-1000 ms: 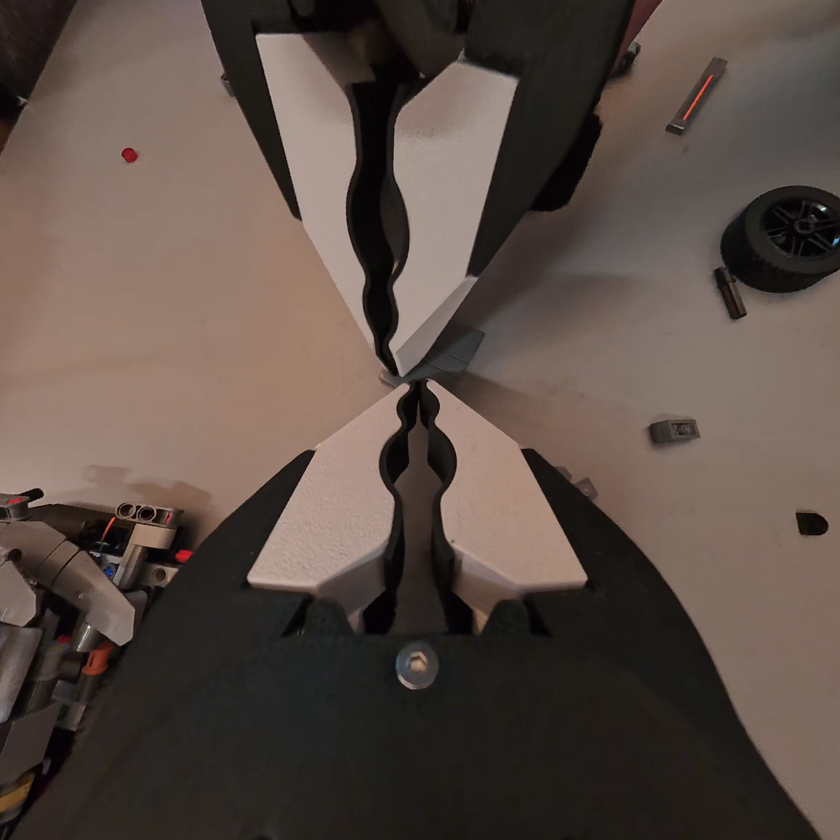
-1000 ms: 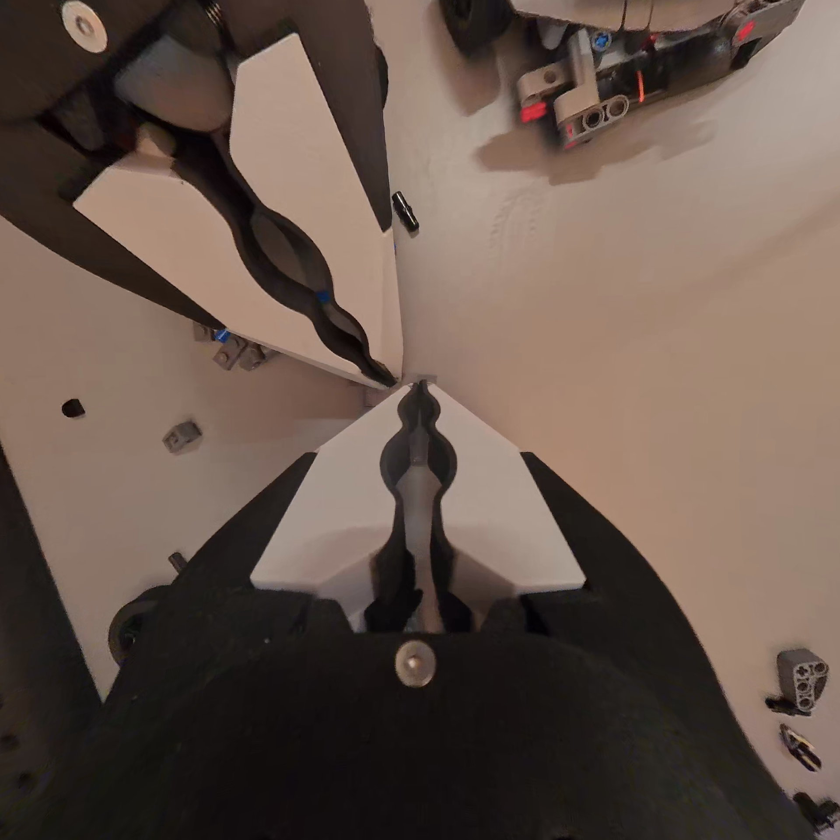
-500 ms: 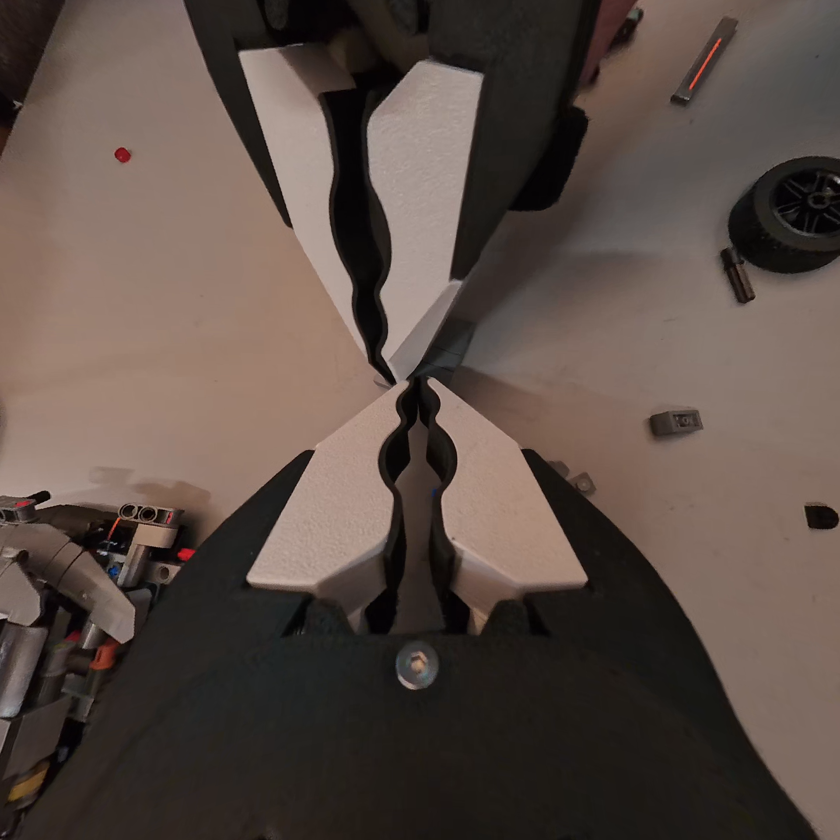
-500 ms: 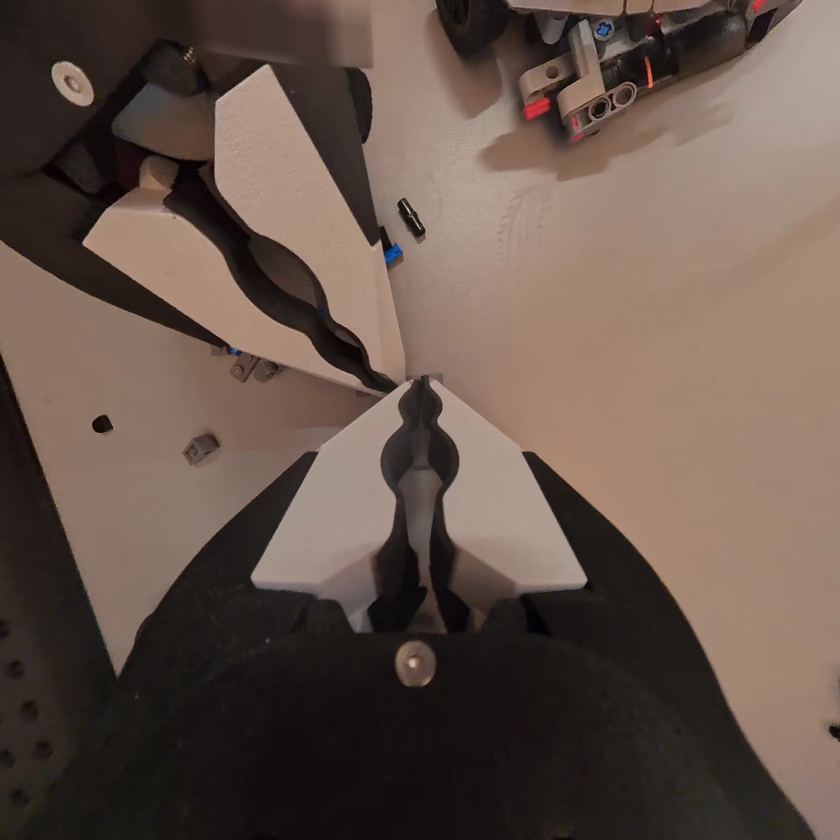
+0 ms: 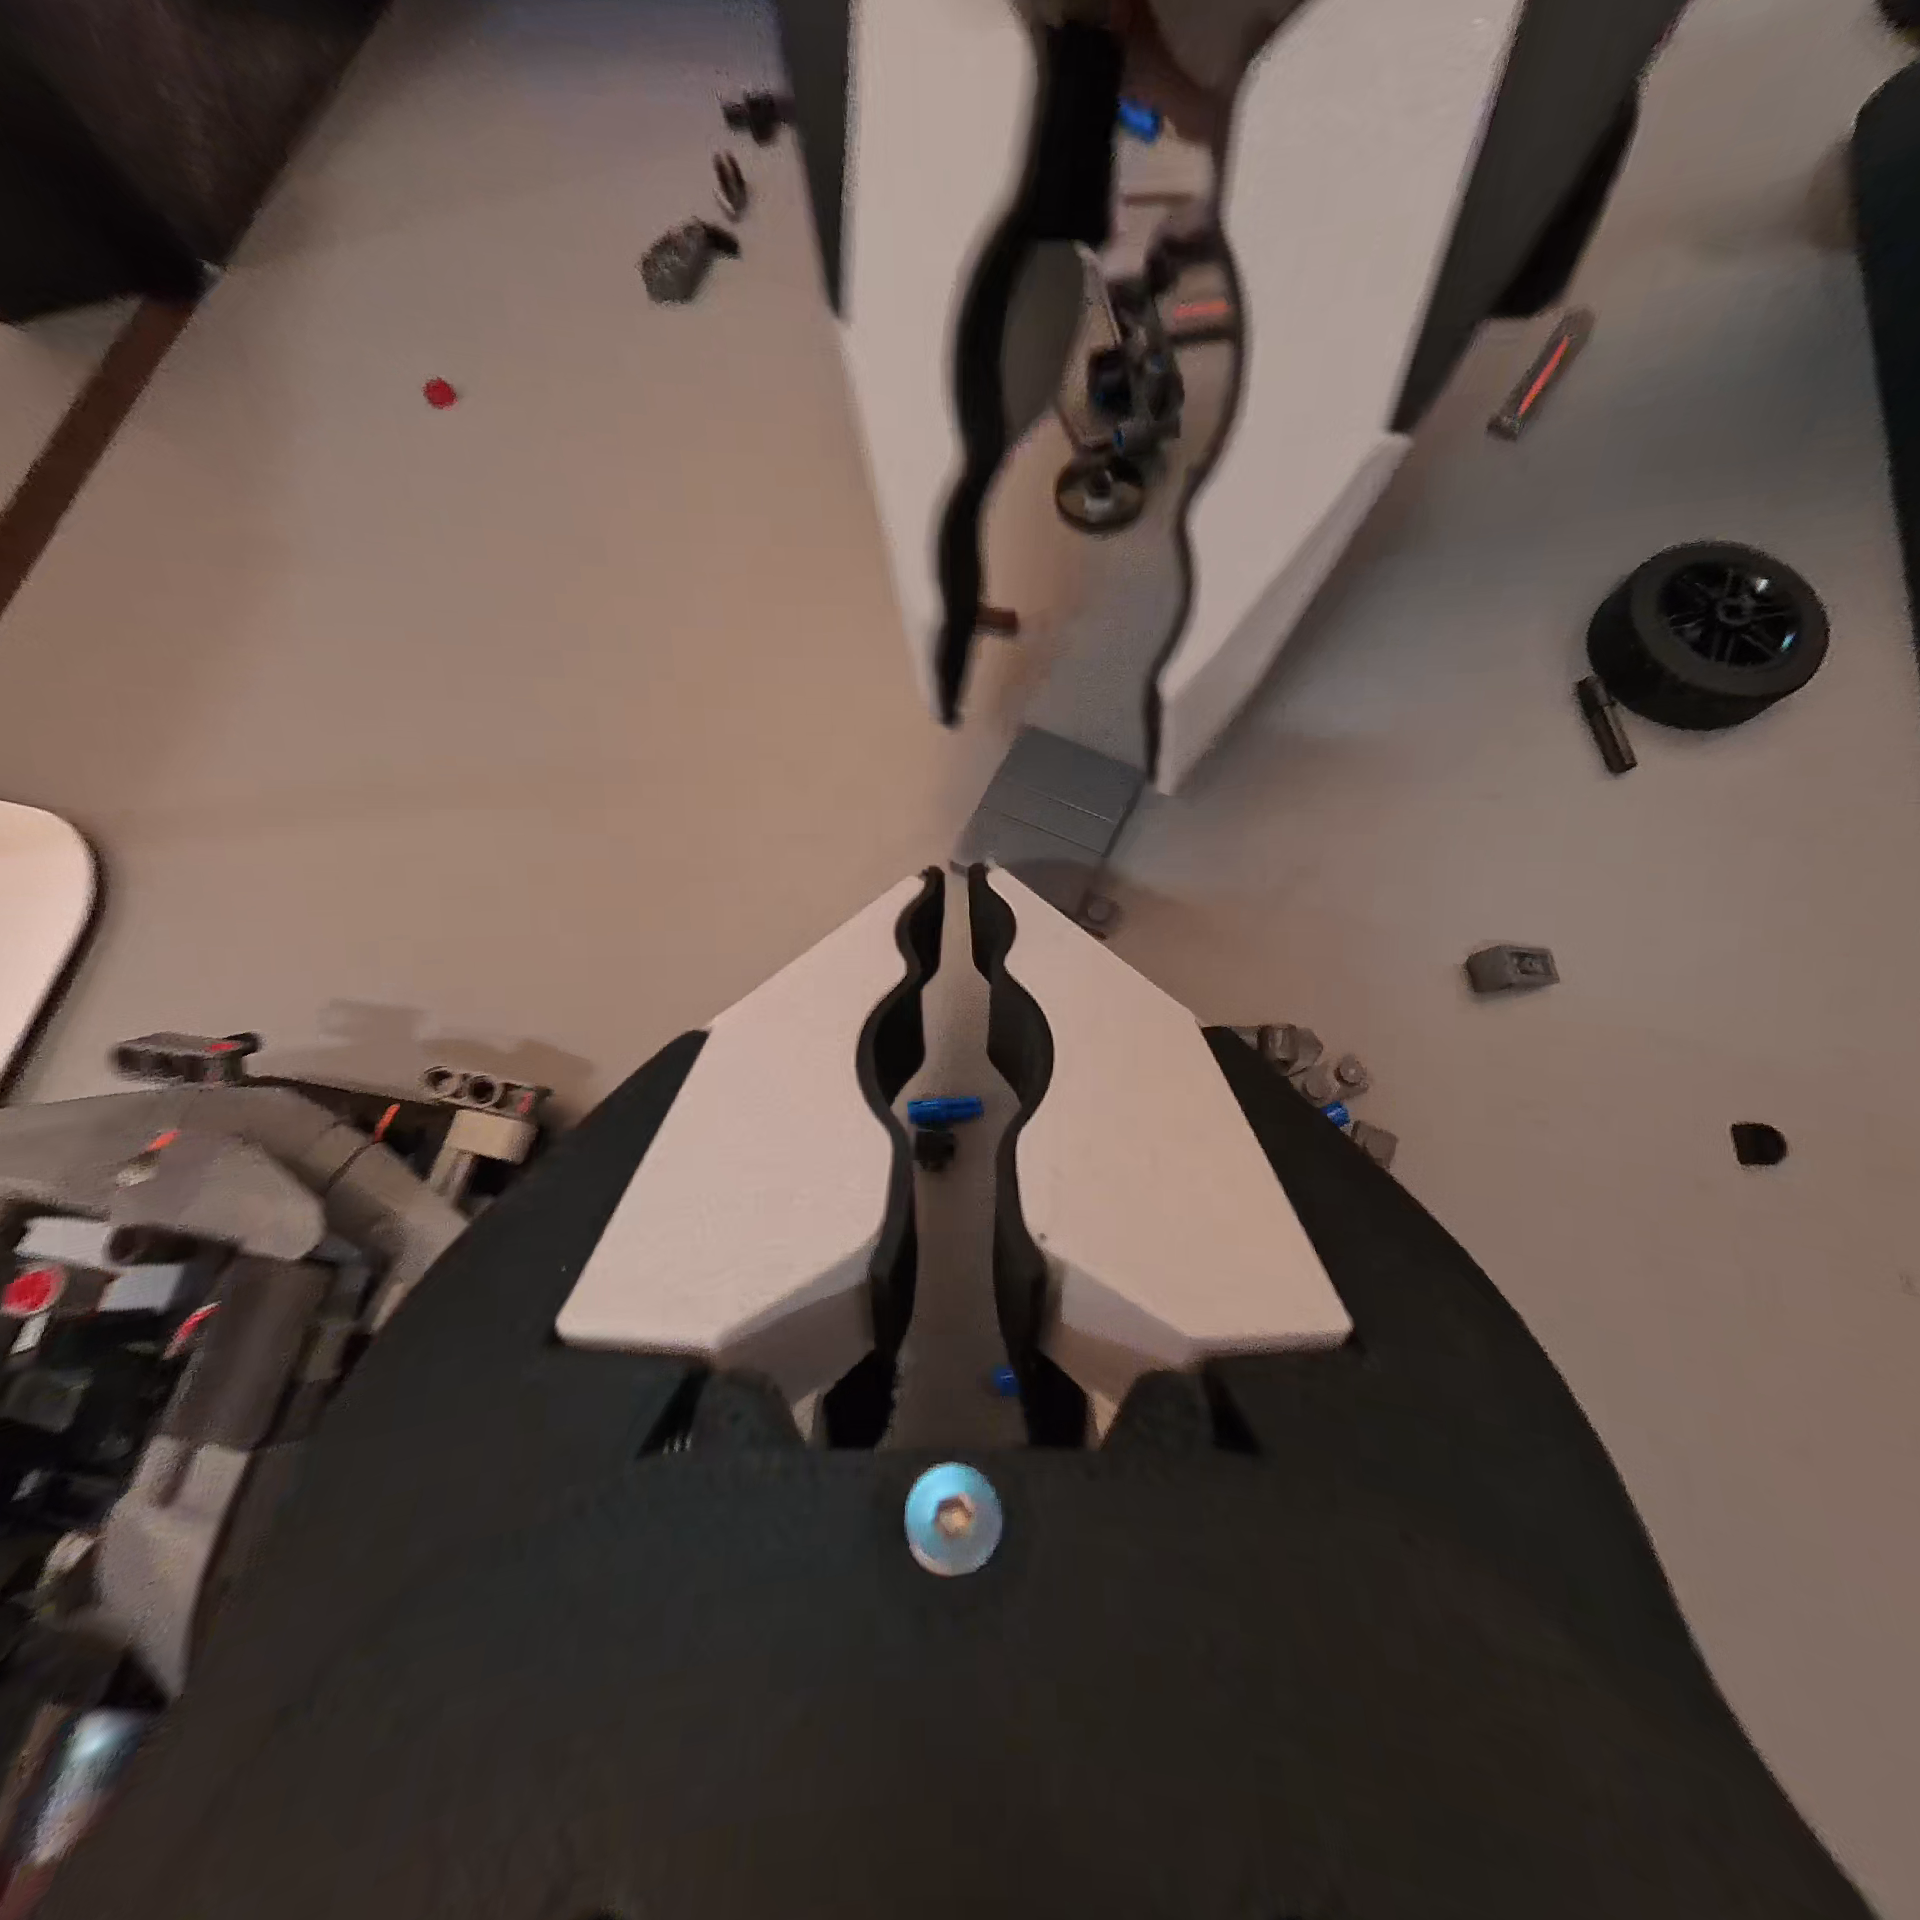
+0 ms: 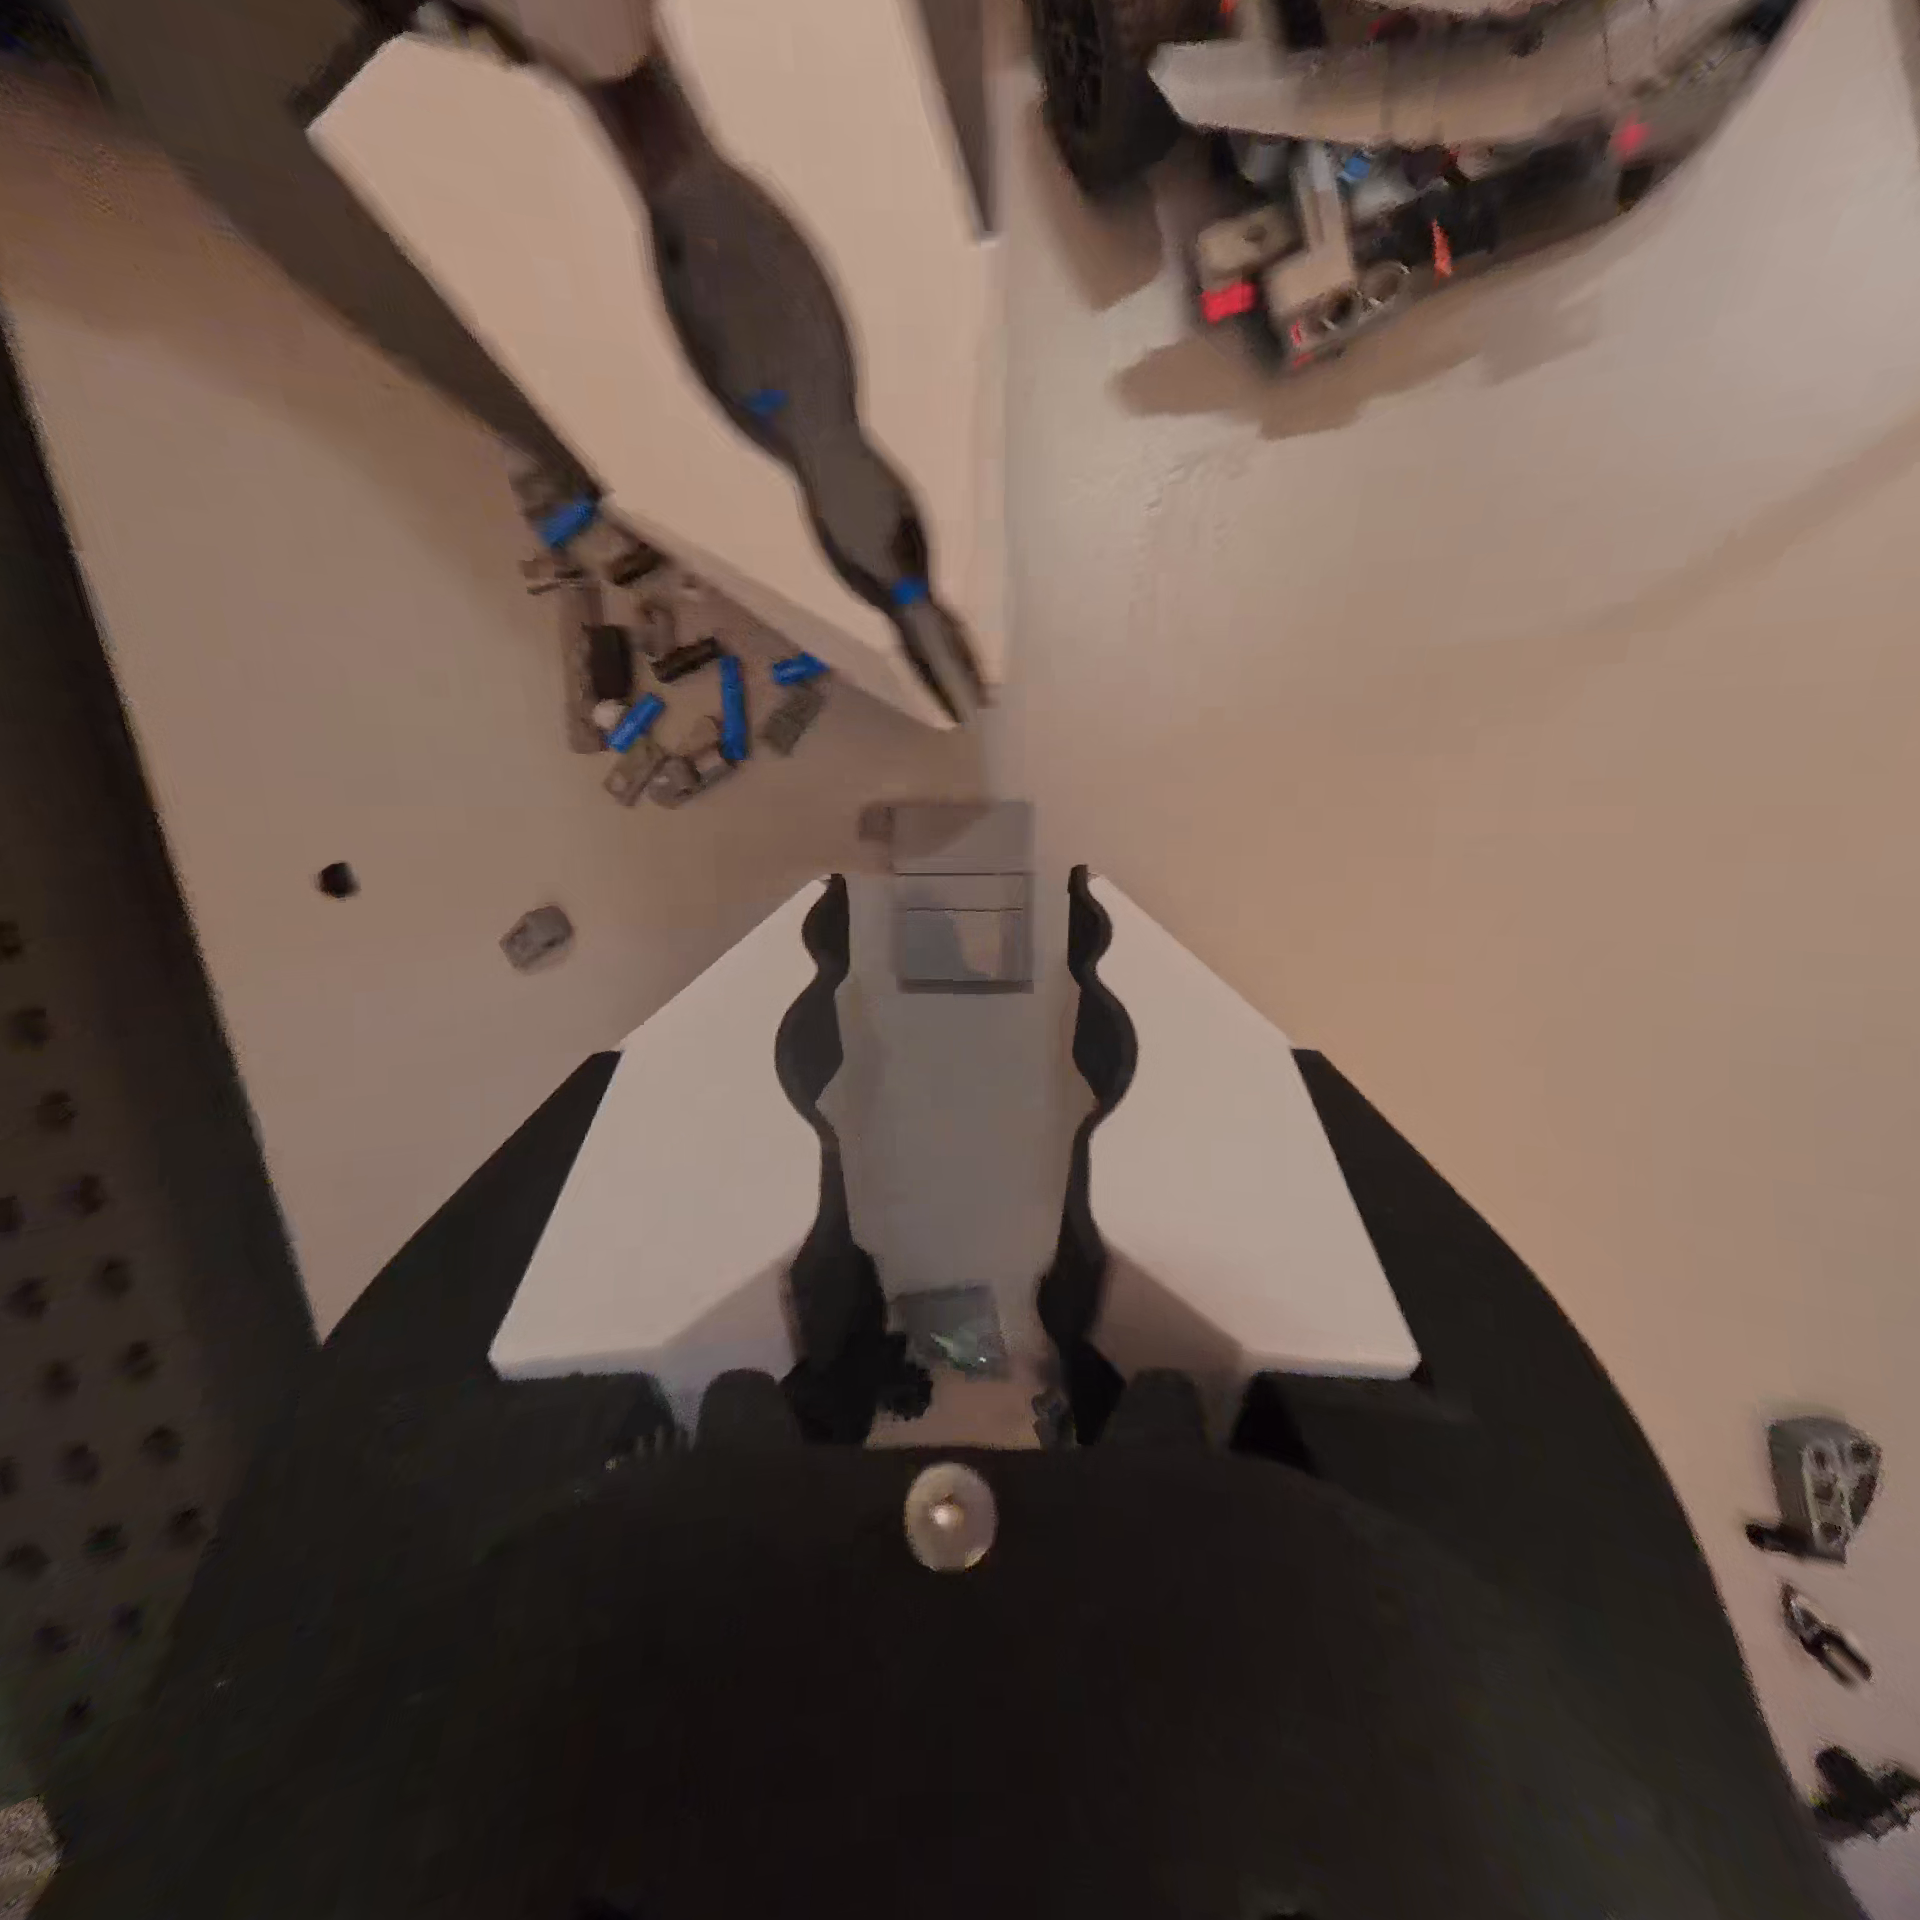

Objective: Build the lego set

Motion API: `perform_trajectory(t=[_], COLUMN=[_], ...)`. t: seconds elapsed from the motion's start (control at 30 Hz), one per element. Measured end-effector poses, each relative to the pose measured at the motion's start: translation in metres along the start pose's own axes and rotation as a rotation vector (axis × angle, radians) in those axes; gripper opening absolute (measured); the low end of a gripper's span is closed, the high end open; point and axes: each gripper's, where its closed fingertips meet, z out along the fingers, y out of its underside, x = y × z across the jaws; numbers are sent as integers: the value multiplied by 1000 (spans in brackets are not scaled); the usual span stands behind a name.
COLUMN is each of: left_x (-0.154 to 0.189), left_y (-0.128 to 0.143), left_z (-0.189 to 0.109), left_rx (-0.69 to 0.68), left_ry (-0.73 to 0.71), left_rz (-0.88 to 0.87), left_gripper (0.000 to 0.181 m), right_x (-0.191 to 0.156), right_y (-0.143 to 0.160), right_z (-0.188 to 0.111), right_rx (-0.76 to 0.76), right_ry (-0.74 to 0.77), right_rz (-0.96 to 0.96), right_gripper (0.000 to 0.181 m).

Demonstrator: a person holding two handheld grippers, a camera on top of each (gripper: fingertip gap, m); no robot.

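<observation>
Our right gripper (image 6: 956, 883) stands wide open around a flat grey plate assembly (image 6: 964, 930) on the table (image 6: 1455, 831); our left gripper (image 5: 956, 878), nearly closed, holds nothing. The half-built grey vehicle (image 5: 156, 1247) waits; a loose wheel (image 5: 1709, 634) and scattered pins (image 6: 686, 696) remain unfitted.

Flat grey lego piece (image 5: 1055, 805) on table, free; part-built model (image 5: 156, 1247) well apart.
</observation>
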Motion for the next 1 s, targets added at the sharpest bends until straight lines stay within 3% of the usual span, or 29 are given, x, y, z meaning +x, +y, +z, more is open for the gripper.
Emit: perform_trajectory(t=[0.13, 0.2, 0.3, 0.47, 1.0], left_x=[-19, -25, -30, -32, -34], left_y=[-6, -4, 4, 3, 9], left_z=[-12, -12, -7, -8, -2], left_rx=[62, 89, 71, 78, 66], left_ry=[-59, -64, -70, -93, -98], left_rz=[-45, -90, -128, -118, -121], left_gripper=[1, 0, 0, 0, 0], right_x=[-56, -76, -90, -92, -90], right_y=[-25, -38, -41, -35, -36], right_z=[7, 20, 46, 70, 66], right_rx=[61, 82, 29, -49, -63], right_ry=[-132, -127, -111, -71, -35], right_rz=[-172, -226, -270, -305, -326], right_gripper=[25, 16, 18, 17, 14])
